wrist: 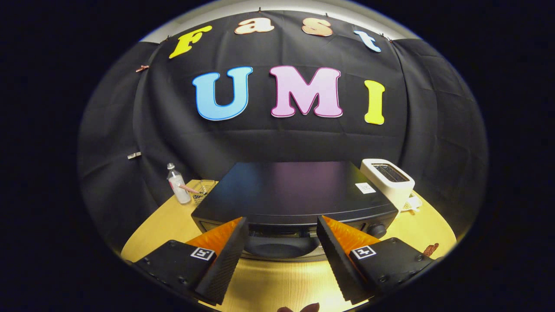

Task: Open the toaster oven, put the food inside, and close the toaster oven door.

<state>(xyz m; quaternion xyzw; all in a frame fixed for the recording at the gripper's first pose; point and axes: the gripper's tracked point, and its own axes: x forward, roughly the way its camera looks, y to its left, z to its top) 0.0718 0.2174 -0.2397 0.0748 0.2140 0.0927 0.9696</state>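
Note:
A black toaster oven (pixel 295 186) sits on the wooden table (pixel 277 281), seen from above and in front. Its front with the dark glass door (pixel 277 249) lies just ahead of and between my fingers, and the door looks closed. A knob (pixel 377 229) sits at the front's right end. My gripper (pixel 282 221) is open and holds nothing; its black, orange-backed fingers (pixel 225 255) stand wide apart on either side of the door's middle. A small reddish-brown food piece (pixel 430 249) lies on the table to the right, beyond the right finger. Another dark reddish bit (pixel 299 308) shows at the table's near edge.
A white slot toaster (pixel 388 177) stands right beside the oven's back right corner. A small clear bottle (pixel 177 184) and a glass container (pixel 204 190) stand at the back left. The black cloth wall closes in behind the table.

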